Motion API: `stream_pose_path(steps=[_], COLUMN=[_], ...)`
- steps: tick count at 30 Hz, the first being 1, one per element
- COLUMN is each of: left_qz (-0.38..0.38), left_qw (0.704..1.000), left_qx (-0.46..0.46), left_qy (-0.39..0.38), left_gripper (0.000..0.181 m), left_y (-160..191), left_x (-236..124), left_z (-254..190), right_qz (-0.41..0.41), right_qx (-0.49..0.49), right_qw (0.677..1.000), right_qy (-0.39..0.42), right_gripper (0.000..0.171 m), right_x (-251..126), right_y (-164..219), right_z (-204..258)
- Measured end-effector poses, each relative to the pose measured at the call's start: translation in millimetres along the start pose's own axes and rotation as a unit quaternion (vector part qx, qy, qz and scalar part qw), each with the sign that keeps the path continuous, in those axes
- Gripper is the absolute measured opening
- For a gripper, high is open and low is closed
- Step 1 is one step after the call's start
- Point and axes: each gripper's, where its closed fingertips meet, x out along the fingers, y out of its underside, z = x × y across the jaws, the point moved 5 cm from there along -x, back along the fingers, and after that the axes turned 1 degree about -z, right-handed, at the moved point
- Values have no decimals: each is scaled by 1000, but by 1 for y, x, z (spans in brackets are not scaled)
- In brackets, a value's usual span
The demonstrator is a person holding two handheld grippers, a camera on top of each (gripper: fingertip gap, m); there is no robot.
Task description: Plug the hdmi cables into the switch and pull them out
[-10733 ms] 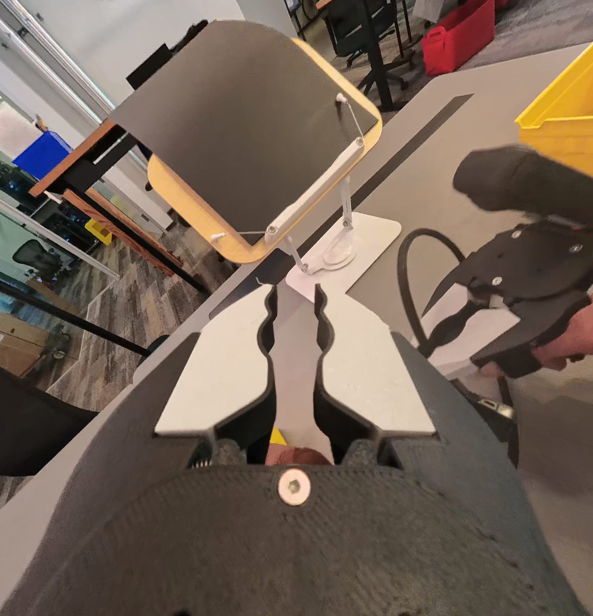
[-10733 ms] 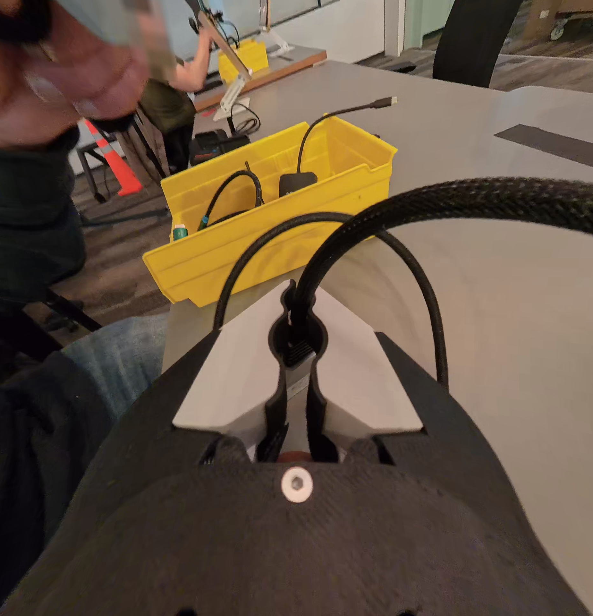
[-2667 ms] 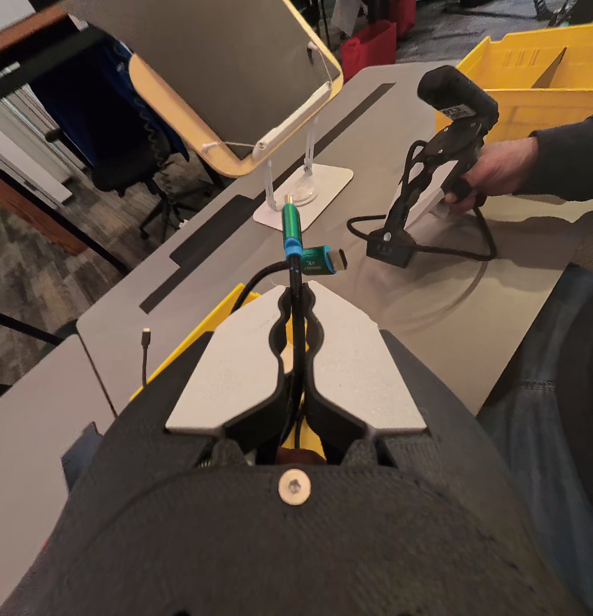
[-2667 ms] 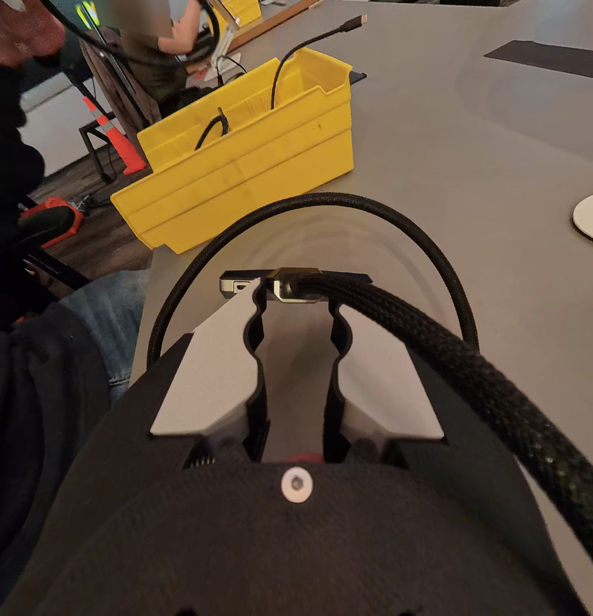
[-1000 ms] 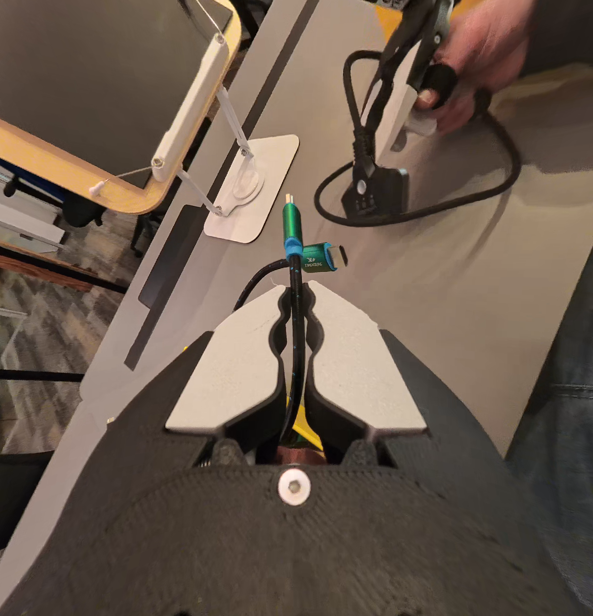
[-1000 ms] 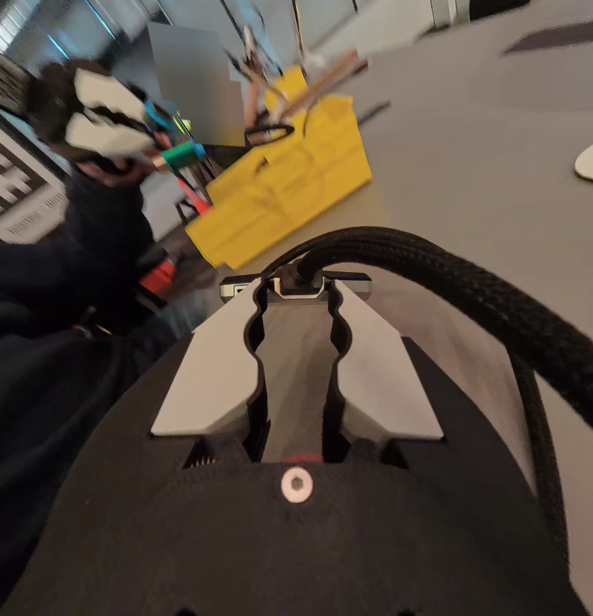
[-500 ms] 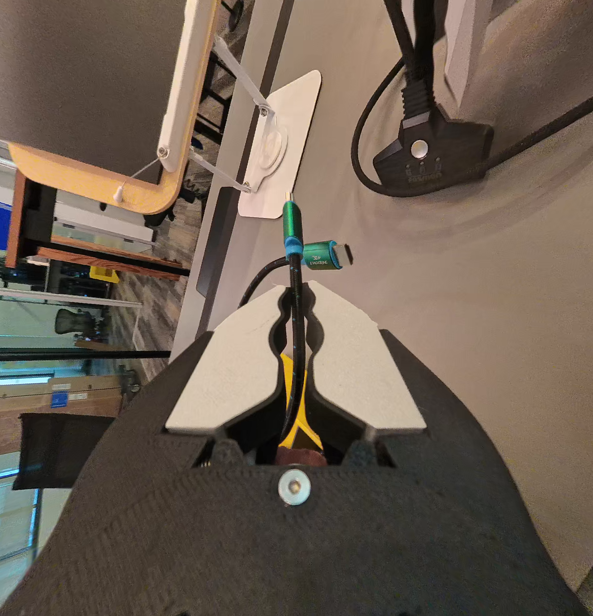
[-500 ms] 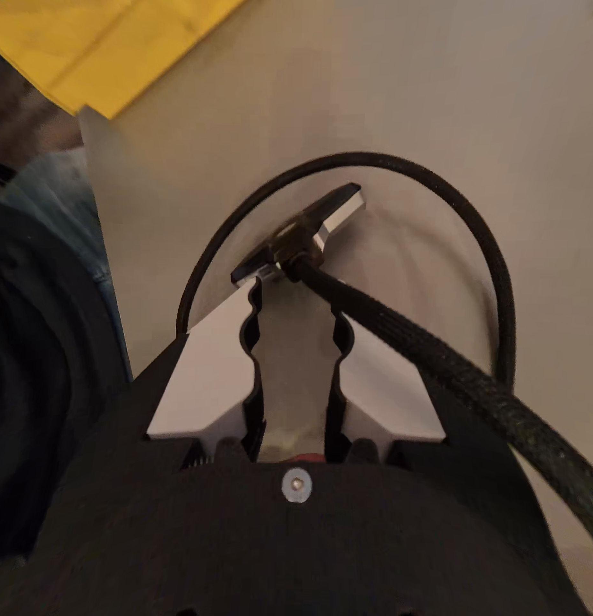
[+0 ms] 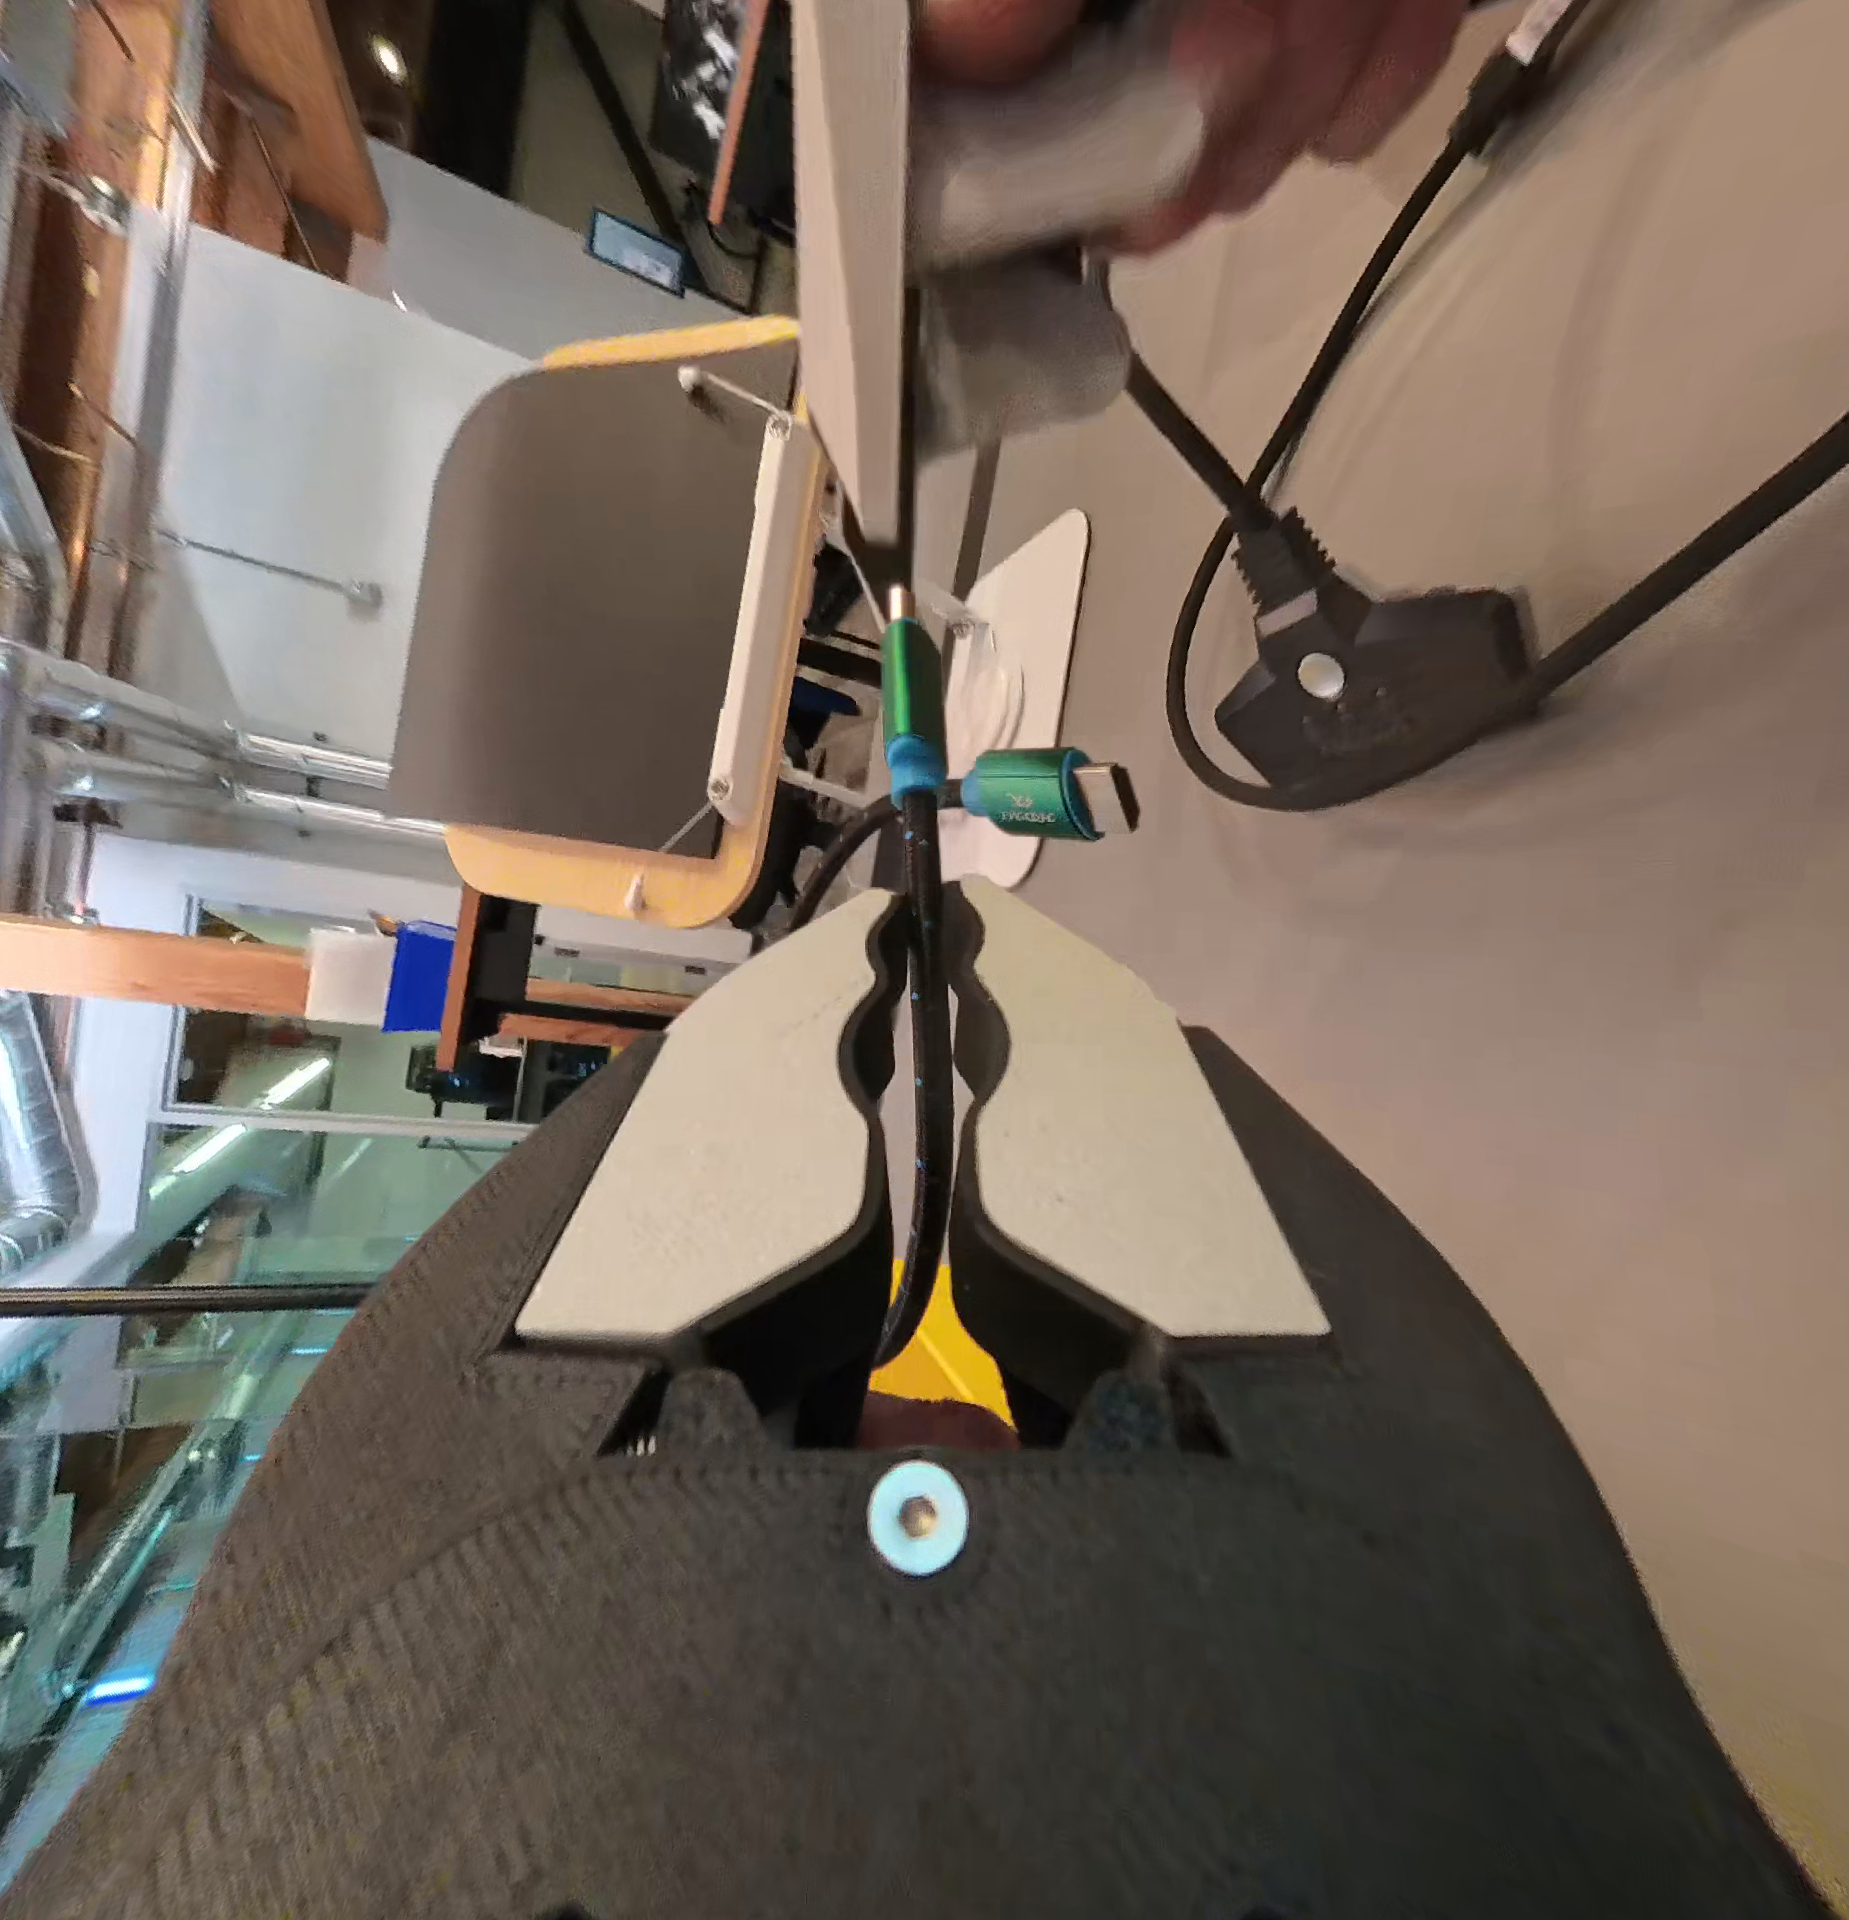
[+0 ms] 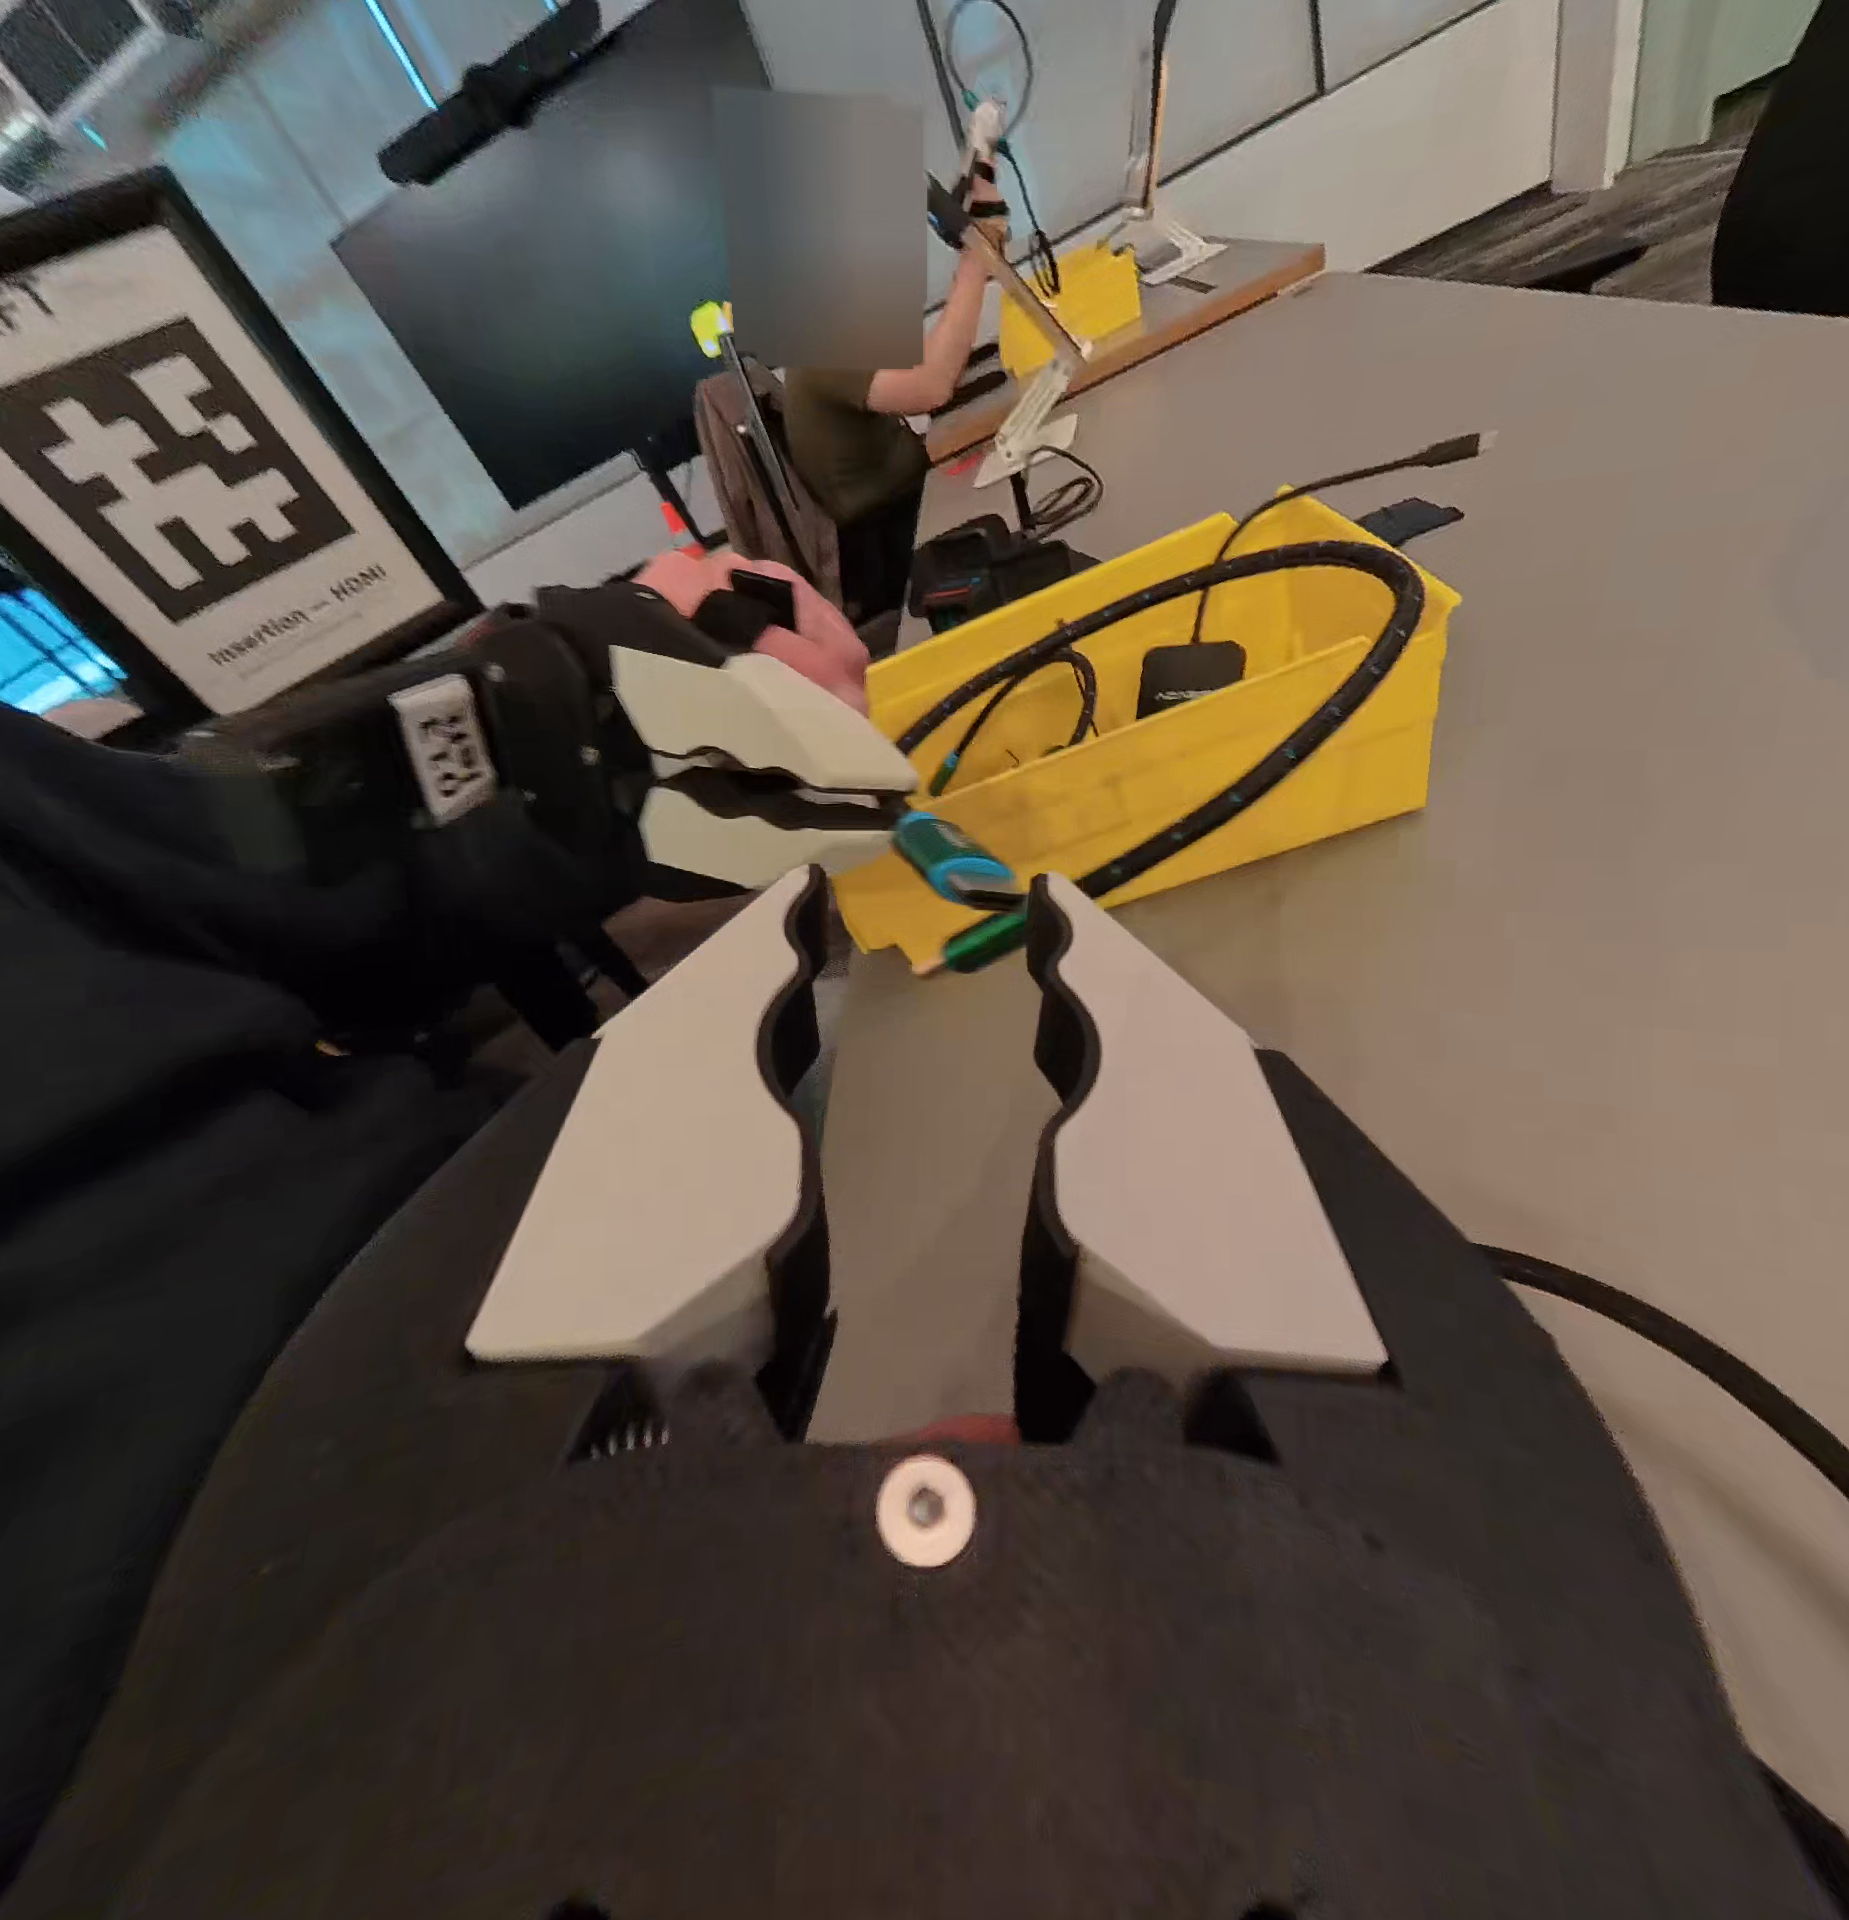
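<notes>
The left claw (image 9: 925,914) is closed on the braided HDMI cable (image 9: 922,1081) just behind two green plugs (image 9: 1045,795). The right claw (image 10: 925,894) is empty, jaws apart, directly facing them. The HDMI switch (image 9: 1367,696) lies on the bench (image 9: 1522,1143), rightward of the plugs.

Right hand-held gripper (image 10: 925,914) parted and empty, green-ended HDMI cable (image 10: 1315,727) apparently pinched by left hand-held gripper (image 10: 889,805), yellow bin (image 10: 1263,748) behind
</notes>
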Motion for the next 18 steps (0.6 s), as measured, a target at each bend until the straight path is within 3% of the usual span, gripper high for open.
stream_pose_path(steps=[3,6,8,18], left_qz=[-20,-34,-30,-43], left_qw=[1000,999,999,998], left_qx=[12,28,32,-12], left_qy=[-15,-24,-28,-46], left_gripper=[6,6,6,6], left_y=[-10,-17,-16,-17], left_x=[-3,-4,-3,-2], left_z=[-1,-4,-4,1], right_qz=[-4,-22,-28,-42], right_qx=[6,21,27,-11], right_qw=[999,998,996,997], right_qy=[-40,-63,-78,-67], right_gripper=[41,23,20,20], right_x=[6,9,9,7], right_y=[4,4,5,-1], right_z=[7,10,11,15])
